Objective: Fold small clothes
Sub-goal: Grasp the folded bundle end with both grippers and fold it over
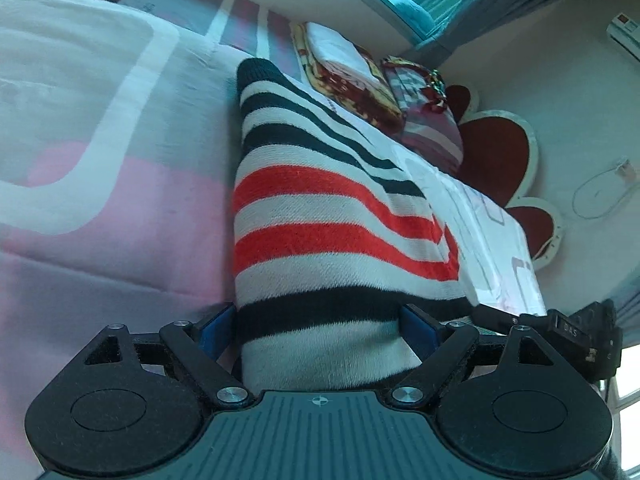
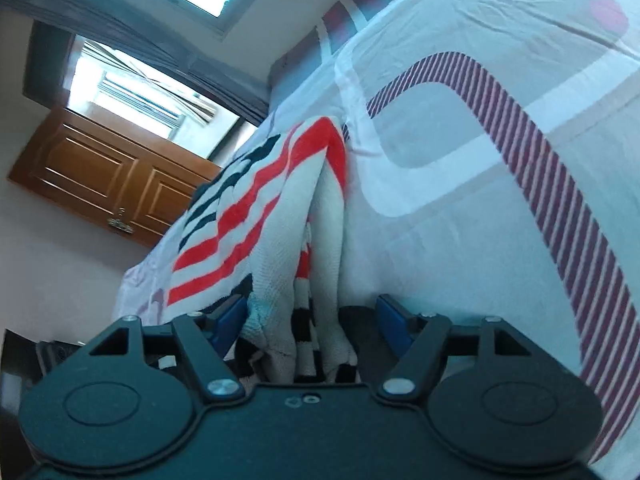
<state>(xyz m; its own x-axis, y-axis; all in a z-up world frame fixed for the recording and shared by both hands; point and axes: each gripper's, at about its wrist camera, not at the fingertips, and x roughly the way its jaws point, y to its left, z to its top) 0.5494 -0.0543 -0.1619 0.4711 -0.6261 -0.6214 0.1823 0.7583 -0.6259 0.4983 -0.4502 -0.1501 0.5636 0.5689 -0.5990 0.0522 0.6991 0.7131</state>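
The red, black and white striped knitted garment is lying on the pink, grey and white patterned bed sheet, stretched into a long band running away from the left gripper toward the head of the bed. Its near end is sitting between the blue pads of the left gripper. The jaws are standing wide, and the fabric is filling the whole gap, so the pads are pressing on both sides of a thick, doubled edge. This hold appears intended to keep that end flat and aligned while the fold is being set.

In the right wrist view, the same garment is showing several stacked layers, with white, red and black stripes bunching into vertical pleats. The right gripper is standing with its jaws wide. The fabric is touching the left blue pad, while a clear gap is separating it from the other pad, so the cloth is lying loose between them rather than clamped. The judgement is that this end is being released onto the sheet.

Beyond the garment, folded patterned blankets are resting at the head of the bed, beside a red heart-shaped headboard.
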